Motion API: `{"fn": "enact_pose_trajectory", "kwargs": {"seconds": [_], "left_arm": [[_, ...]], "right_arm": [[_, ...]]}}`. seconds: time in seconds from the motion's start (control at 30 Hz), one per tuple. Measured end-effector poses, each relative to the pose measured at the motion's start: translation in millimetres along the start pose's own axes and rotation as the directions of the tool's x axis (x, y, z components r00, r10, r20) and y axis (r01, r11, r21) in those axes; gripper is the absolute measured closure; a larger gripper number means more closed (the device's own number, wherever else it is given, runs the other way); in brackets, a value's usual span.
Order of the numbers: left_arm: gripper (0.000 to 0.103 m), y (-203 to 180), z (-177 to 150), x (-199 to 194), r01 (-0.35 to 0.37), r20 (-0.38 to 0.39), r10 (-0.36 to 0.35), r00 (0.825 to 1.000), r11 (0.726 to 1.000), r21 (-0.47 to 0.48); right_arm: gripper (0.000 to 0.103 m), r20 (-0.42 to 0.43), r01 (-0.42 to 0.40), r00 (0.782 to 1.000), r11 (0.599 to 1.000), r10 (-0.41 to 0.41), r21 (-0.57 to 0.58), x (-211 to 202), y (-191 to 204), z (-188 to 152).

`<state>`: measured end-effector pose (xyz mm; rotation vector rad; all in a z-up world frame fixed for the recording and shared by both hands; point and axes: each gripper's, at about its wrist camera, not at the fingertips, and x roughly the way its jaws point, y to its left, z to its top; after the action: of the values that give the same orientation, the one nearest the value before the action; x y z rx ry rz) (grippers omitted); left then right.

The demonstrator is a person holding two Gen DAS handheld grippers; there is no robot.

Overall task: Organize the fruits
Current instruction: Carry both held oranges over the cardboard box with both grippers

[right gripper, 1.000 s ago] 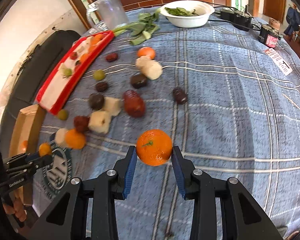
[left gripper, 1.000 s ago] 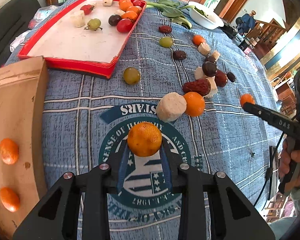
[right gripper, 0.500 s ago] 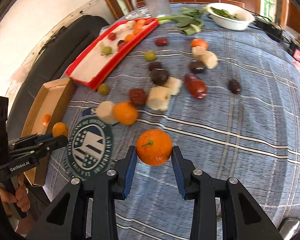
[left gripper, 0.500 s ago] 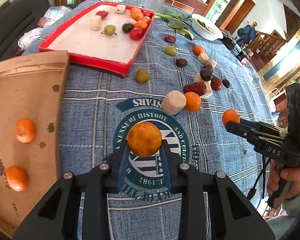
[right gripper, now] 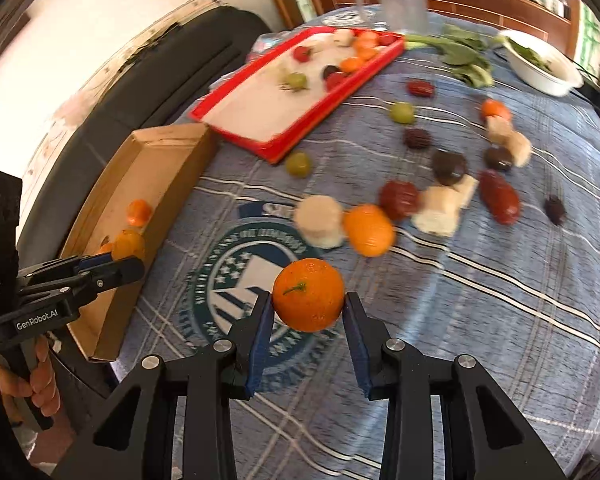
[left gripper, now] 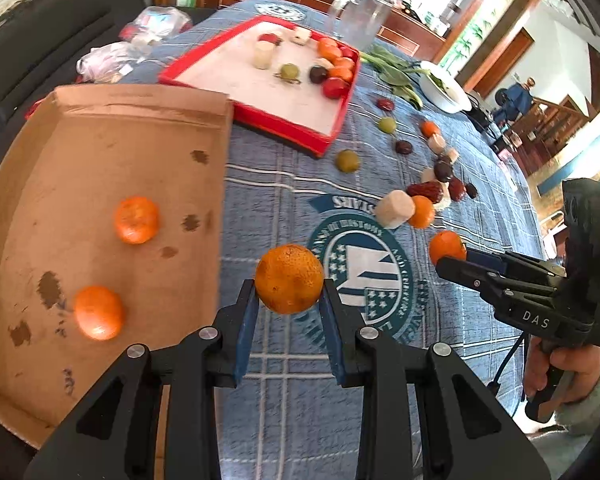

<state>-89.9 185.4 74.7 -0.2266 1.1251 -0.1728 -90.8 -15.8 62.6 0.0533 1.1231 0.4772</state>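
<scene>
My left gripper had its jaws closed on an orange, pinched across its widest part, in the air beside the box. My right gripper clamped a second orange the same way, above the worktop. Both looked light, round and firm, likely to roll if dropped. Two oranges lay in the box, well apart, with bare floor between. Its near wall looked low enough to clear.
</scene>
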Motion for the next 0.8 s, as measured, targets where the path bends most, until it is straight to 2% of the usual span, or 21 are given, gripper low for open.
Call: {"fn": "enact_pose_trajectory", "kwargs": {"seconds": [0.5,0.8], "left_arm": [[0.074,62,-17,-31,-0.039,0.026,0.042,0.999,0.994,-0.101],[0.074,76,-25,-30,-0.031,0.005,0.032,0.999,0.993,-0.117]], "right_arm": [[0.067,-0.022,-0.067,0.998,0.988,0.065,-0.141,20,73,18],[0.067,-0.016,-0.101,0.995,0.967,0.1,-0.232,30,118,43]]}}
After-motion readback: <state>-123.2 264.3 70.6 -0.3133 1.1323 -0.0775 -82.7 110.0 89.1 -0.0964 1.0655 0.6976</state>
